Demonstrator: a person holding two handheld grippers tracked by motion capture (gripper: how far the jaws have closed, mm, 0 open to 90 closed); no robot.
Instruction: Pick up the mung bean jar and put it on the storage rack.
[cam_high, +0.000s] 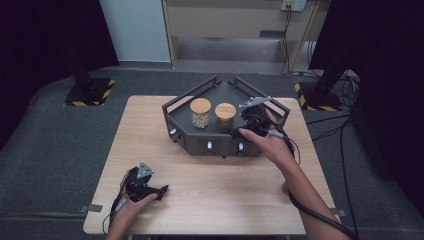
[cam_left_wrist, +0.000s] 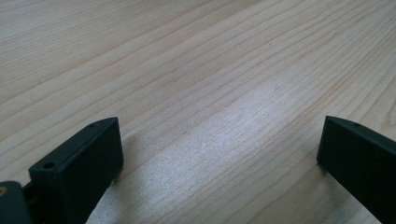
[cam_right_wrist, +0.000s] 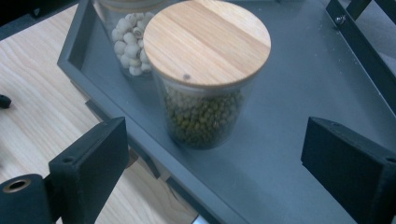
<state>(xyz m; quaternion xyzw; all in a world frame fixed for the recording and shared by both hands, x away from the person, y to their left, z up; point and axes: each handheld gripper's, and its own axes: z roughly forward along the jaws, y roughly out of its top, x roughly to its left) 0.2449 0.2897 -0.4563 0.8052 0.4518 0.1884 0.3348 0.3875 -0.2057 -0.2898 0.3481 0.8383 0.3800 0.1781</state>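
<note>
Right gripper: jaws spread, nothing pinched; held over the front edge of the grey tray, at 3 o'clock of the jars in the high view.
Jar of green beans: wooden lid, upright in the tray, at 12 o'clock of the jaws and clear of both pads.
Jar of white beans: at 11 o'clock, just behind the first.
Left gripper: jaws spread over the bare wooden table.
Writing, labels: none legible.
</note>
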